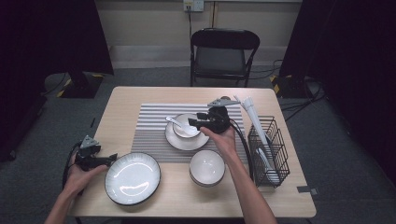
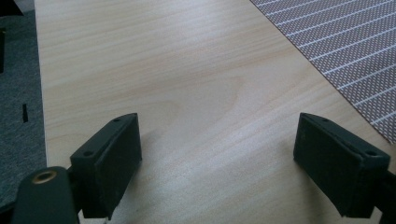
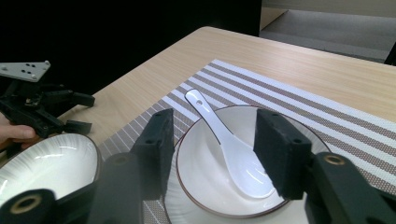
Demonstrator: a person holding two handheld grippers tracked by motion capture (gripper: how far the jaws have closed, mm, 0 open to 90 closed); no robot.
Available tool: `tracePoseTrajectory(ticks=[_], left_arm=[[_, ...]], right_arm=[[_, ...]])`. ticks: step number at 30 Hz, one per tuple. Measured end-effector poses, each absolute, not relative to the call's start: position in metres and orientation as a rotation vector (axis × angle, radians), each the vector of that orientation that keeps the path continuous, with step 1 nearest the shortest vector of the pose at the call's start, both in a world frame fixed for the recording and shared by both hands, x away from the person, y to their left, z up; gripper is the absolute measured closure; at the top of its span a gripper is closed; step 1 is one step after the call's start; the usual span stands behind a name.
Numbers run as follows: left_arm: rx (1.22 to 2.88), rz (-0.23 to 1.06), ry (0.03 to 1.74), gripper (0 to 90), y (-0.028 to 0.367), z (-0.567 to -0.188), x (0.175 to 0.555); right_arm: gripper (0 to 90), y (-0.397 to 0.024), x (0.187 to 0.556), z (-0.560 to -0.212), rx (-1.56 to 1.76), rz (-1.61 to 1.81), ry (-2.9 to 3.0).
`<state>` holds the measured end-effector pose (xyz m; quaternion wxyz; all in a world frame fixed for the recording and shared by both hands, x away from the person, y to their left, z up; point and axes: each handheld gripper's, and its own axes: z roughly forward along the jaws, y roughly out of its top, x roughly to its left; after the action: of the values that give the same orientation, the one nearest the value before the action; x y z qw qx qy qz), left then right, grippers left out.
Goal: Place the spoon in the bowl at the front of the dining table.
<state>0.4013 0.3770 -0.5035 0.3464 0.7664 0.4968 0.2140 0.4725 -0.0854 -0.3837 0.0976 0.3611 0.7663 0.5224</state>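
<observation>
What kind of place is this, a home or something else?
Probably a recording studio or lab, not a home. A wooden table set with a striped placemat and dishes stands between dark curtains, with a folding chair and cables on grey carpet.

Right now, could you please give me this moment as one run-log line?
right tongs: open above spoon | spoon: lying in bowl on saucer | left tongs: open, nothing between, over bare table

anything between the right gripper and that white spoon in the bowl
Nothing visible. The right gripper hangs open just above the spoon, which lies in the small bowl on the saucer; its jaws stand either side, not touching.
</observation>
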Motion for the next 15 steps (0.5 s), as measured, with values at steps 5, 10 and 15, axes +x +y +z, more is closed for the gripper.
tracePoseTrajectory(ticks=[5, 10, 15], left_arm=[[1.990, 0.556, 1.289, 14.8, 0.377, -0.503, 0.401], [1.990, 0.556, 1.289, 14.8, 0.377, -0.503, 0.401], [1.990, 0.558, 1.289, 14.8, 0.377, -0.503, 0.401]], right_arm=[[37.9, -0.093, 0.468, -0.377, 1.077, 1.564, 2.252], [37.1, -0.099, 0.465, -0.373, 1.061, 1.551, 2.220], [40.4, -0.102, 0.460, -0.367, 1.036, 1.539, 2.187]])
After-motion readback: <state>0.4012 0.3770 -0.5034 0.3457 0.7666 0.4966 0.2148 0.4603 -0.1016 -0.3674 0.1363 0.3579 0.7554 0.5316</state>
